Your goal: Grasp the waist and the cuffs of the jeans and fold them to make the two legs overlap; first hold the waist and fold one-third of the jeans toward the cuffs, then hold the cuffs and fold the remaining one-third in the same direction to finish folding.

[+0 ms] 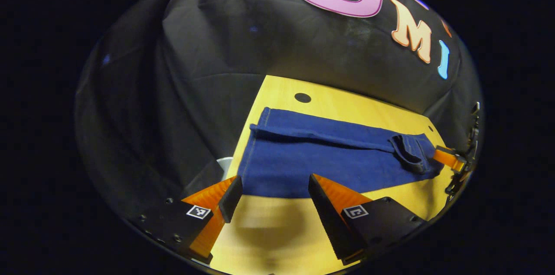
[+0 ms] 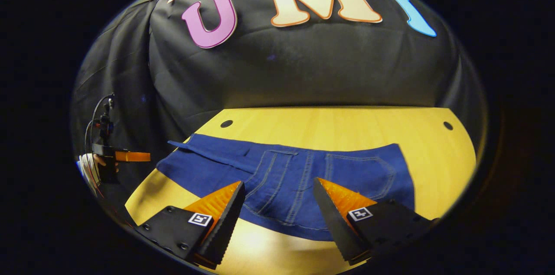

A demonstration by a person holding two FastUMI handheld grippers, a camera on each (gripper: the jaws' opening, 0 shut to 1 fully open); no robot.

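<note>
Dark blue jeans (image 1: 321,158) lie flat on the yellow wooden table (image 1: 338,101), legs overlapped. In the left gripper view the cuff end is nearest, and my left gripper (image 1: 273,192) hovers open just short of the near hem, touching nothing. The waist end lies far right, where the other gripper (image 1: 448,158) shows at the edge. In the right gripper view the jeans (image 2: 303,175) show seat, pockets and seams. My right gripper (image 2: 279,199) stands open over the near waist edge, cloth visible between its fingers, not pinched. The left gripper (image 2: 130,156), held by a hand, shows far left.
The black cloth wall (image 2: 303,67) closes the back and sides of the table. Round dark holes (image 2: 226,123) mark the tabletop's far corners. Bare table runs behind the jeans and to their right in the right gripper view (image 2: 438,158).
</note>
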